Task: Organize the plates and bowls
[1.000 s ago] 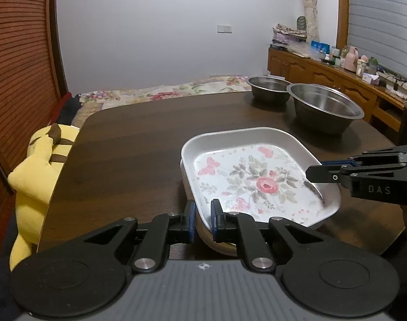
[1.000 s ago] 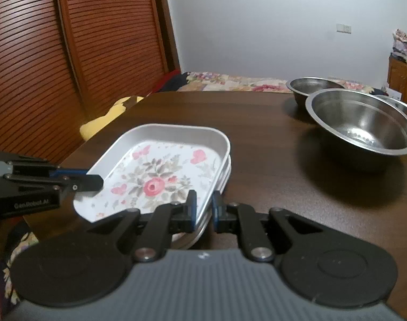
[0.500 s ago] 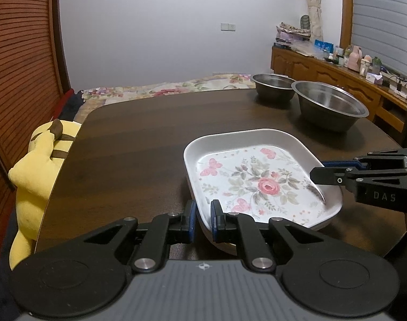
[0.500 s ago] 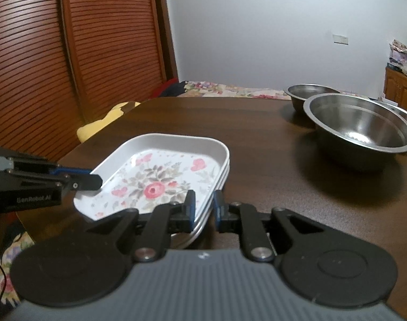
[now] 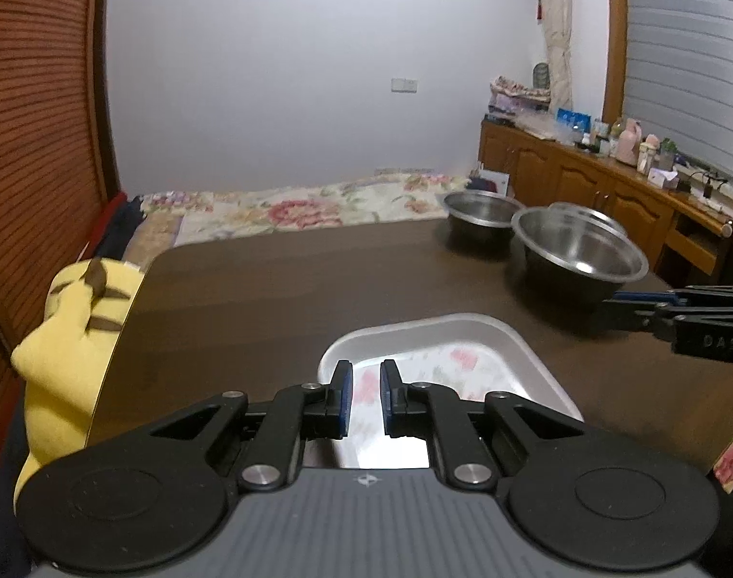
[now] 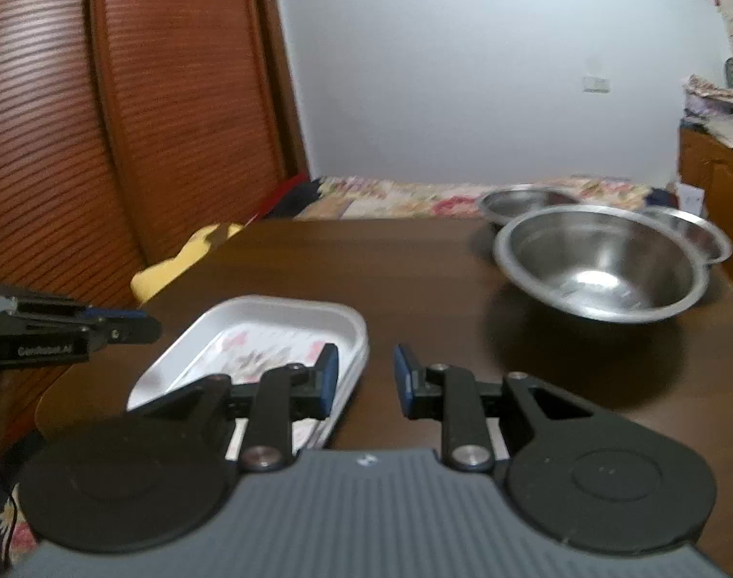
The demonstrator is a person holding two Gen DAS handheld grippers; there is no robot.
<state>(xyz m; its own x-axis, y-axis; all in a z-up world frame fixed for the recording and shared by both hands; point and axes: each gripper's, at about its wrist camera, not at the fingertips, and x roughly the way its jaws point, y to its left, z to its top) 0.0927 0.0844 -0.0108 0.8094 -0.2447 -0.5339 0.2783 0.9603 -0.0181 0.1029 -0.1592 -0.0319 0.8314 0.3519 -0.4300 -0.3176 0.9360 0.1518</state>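
A white rectangular plate with a flower print (image 5: 463, 337) (image 6: 275, 310) lies on top of another plate on the dark wooden table (image 5: 280, 284), near its front edge. My left gripper (image 5: 366, 397) (image 6: 142, 327) hovers over the plate's near-left corner, shut with nothing between its pads and clear of the rim. My right gripper (image 6: 366, 375) (image 5: 607, 306) hangs beside the plate's right edge; its jaws are opening, with only table and the plate's edge showing in the gap. Three steel bowls stand at the far right: a large one (image 5: 578, 250) (image 6: 597, 260) and two smaller ones (image 5: 482, 214) (image 6: 689, 231).
A yellow plush toy (image 5: 72, 318) (image 6: 188, 260) leans against the table's left edge. Behind the table lies a bed with a floral cover (image 5: 294, 207). A wooden sideboard with small items (image 5: 583, 183) runs along the right wall. Slatted wooden doors (image 6: 125, 120) stand on the left.
Both grippers have let go of the flowered plate, risen and drawn back from it. The right jaws have spread apart. The plate now rests flat on the one below.
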